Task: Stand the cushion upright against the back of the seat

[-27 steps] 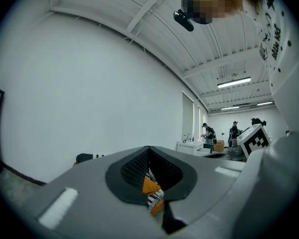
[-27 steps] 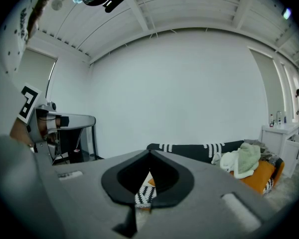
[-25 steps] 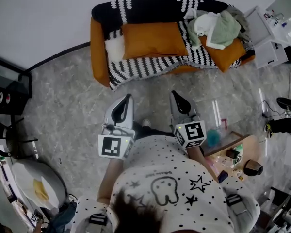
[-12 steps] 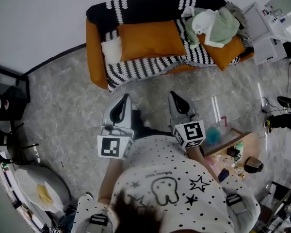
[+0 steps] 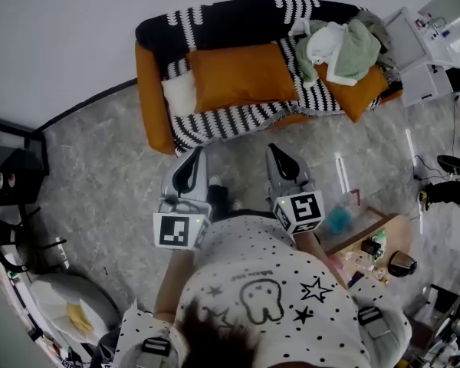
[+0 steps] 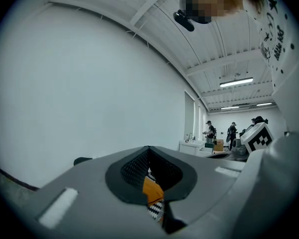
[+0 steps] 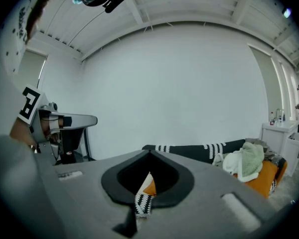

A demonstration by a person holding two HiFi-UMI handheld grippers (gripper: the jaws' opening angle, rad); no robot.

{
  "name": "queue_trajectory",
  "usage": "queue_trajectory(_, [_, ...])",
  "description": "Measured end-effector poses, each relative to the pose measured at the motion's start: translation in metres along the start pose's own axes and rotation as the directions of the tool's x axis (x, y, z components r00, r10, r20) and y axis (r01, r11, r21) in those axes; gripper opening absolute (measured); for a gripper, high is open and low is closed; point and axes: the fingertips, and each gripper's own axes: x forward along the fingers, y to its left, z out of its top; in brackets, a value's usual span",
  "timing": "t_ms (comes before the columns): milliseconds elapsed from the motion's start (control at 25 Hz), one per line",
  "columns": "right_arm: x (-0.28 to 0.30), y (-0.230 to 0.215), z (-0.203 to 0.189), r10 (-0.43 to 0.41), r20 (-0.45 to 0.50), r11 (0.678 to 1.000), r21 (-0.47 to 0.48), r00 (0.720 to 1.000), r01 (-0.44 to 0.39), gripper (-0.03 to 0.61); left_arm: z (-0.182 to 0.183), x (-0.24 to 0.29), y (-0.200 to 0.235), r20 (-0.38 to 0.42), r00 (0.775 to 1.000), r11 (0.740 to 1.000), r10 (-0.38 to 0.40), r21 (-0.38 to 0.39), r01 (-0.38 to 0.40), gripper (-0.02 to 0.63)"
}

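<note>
The orange cushion (image 5: 241,75) lies flat on the seat of the sofa (image 5: 150,90). The left gripper (image 5: 200,153) and right gripper (image 5: 273,149) are pressed together, empty, well apart from it. I judge this is the approach; next the claws must spread and take its edge.

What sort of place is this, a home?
Probably a living-room mock-up inside a lab or workshop hall: an orange sofa under a striped throw, yet bare ceiling beams, a strip light and people standing beyond.
</note>
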Motion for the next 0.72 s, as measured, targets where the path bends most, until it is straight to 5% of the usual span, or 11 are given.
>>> queue_trajectory(720, [0.071, 0.011, 0.007, -0.045, -0.01, 0.999, 0.003, 0.999, 0.045, 0.002, 0.003, 0.043, 0.065, -0.015, 0.998, 0.998, -0.061, -0.016, 0.061, -0.002])
